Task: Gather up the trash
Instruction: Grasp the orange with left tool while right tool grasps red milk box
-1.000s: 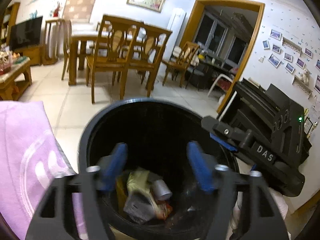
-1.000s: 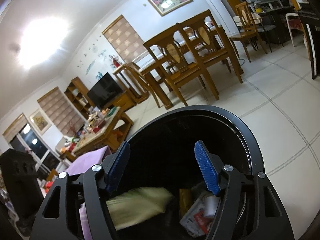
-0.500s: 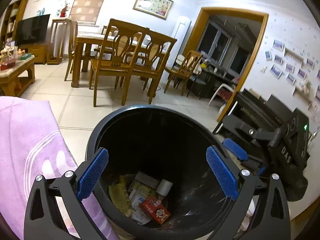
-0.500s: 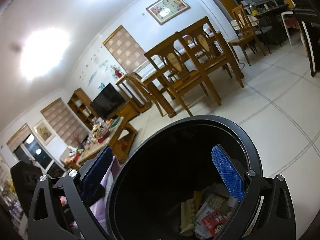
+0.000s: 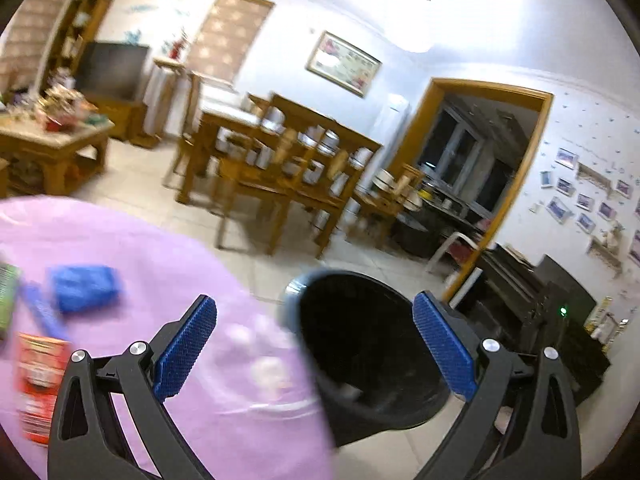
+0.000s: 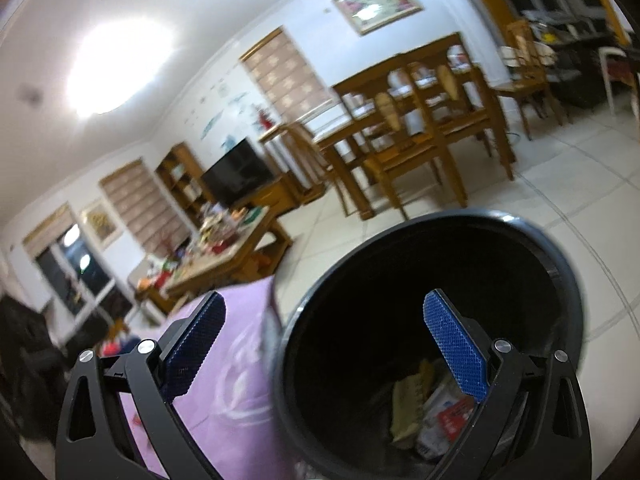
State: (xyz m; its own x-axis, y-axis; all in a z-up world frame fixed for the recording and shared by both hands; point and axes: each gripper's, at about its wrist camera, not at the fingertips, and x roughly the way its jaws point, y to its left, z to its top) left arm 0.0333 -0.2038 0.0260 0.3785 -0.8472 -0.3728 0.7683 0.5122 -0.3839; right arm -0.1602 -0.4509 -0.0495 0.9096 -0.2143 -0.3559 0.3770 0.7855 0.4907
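Observation:
A black round trash bin (image 5: 372, 344) stands on the floor beside a table with a purple cloth (image 5: 132, 264); it also shows in the right wrist view (image 6: 432, 312), with paper and wrapper trash (image 6: 432, 412) at its bottom. My left gripper (image 5: 316, 348) is open and empty, over the table edge next to the bin. My right gripper (image 6: 324, 352) is open and empty above the bin's left rim. On the cloth lie a blue packet (image 5: 84, 288), a red packet (image 5: 40, 384) and a green item (image 5: 8, 300), all blurred.
Wooden dining table and chairs (image 5: 288, 176) stand on the tiled floor behind the bin. A cluttered wooden coffee table (image 5: 52, 140) is at the far left. A black device (image 5: 560, 320) sits right of the bin.
Both grippers have swung left, away from over the bin toward the purple table. The left view now shows packets on the cloth. Both stay wide open.

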